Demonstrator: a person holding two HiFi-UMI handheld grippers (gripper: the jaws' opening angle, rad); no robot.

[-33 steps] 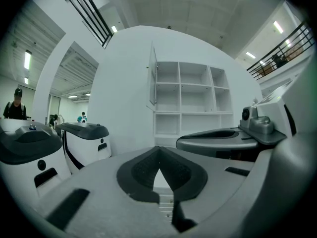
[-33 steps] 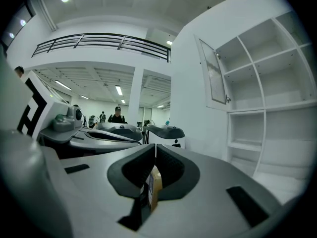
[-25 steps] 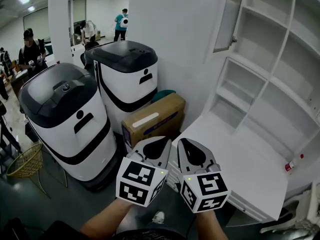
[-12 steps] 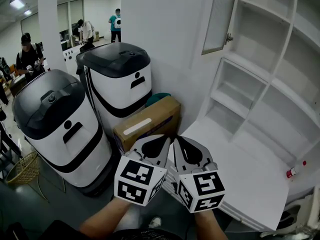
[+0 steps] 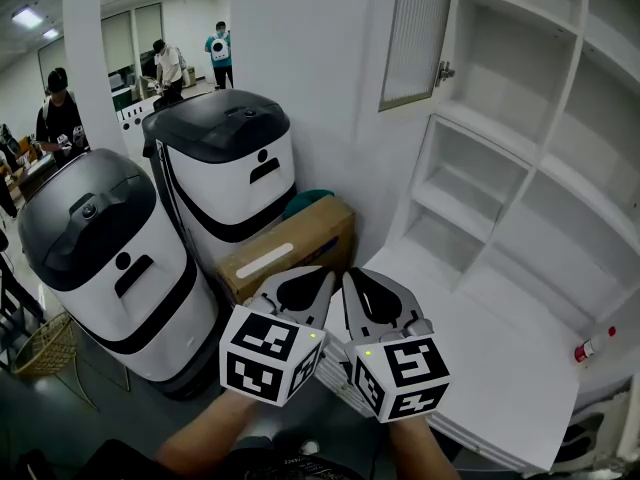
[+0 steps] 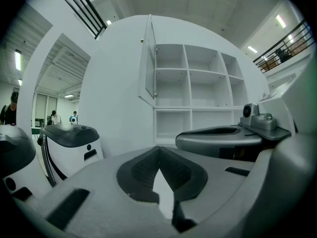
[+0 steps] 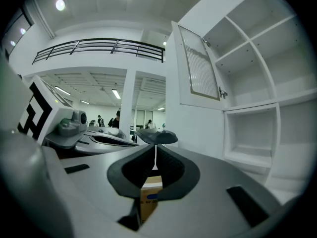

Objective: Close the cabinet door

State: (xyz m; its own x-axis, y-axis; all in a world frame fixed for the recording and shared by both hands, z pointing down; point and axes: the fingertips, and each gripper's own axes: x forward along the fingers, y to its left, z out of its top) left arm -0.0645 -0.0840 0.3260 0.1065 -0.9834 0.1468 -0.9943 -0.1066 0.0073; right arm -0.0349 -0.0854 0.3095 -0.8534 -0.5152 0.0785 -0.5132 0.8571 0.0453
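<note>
While the cabinet door (image 5: 412, 33) stands ajar, left tool (image 5: 318, 276) and right tool (image 5: 355, 276) sit clenched, apparently empty.

White wall (image 5: 320, 78), dark floor (image 5: 120, 418), two black-topped white bins (image 5: 225, 168) under ceiling lights (image 5: 25, 15)

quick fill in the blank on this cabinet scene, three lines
1. The door stands ____.
2. The left gripper and the right gripper both have their jaws ____, with nothing held.
3. The box lies left of the cabinet, next to ____ white-and-black machines.

Missing words: open; shut; two
</note>
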